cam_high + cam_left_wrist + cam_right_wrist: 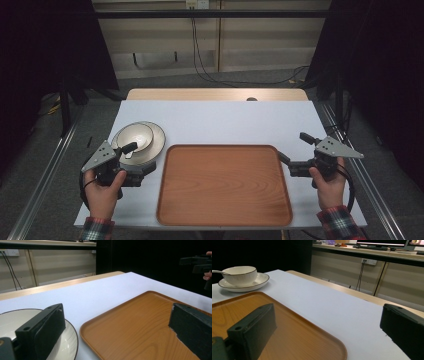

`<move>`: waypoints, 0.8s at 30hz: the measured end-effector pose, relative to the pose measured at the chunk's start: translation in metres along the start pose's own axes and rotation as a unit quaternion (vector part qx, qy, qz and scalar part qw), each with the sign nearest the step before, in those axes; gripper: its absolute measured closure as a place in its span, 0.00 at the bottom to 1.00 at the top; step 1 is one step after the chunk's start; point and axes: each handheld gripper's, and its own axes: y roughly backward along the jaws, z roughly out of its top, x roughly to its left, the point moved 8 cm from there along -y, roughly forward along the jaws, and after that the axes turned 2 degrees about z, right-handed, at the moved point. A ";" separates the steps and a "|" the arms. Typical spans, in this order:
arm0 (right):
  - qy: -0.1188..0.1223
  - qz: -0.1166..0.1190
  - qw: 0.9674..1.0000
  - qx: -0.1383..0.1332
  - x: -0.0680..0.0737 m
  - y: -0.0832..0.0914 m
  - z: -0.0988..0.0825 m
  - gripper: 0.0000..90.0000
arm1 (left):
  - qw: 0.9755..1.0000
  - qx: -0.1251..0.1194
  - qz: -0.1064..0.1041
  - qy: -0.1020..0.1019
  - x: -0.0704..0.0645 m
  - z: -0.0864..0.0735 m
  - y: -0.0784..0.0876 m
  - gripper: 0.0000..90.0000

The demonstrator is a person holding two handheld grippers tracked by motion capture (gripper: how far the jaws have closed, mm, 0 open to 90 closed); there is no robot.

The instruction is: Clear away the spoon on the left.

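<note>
Left tool (141, 159) level by plate (156, 145); right tool (293, 149) seemingly level, agape

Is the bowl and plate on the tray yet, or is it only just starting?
Only just starting. Done: nothing yet, since the wooden tray is bare. In hand: nothing; the left gripper hangs open by the plate, the right gripper open at the tray's other side. The bowl sits on the plate with a spoon in it. Probably left: moving them onto the tray.
</note>
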 end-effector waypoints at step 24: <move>0.005 0.005 1.000 0.009 -0.003 -0.006 -0.004 0.00 | 0.998 0.016 0.051 0.017 0.016 -0.001 0.015 0.00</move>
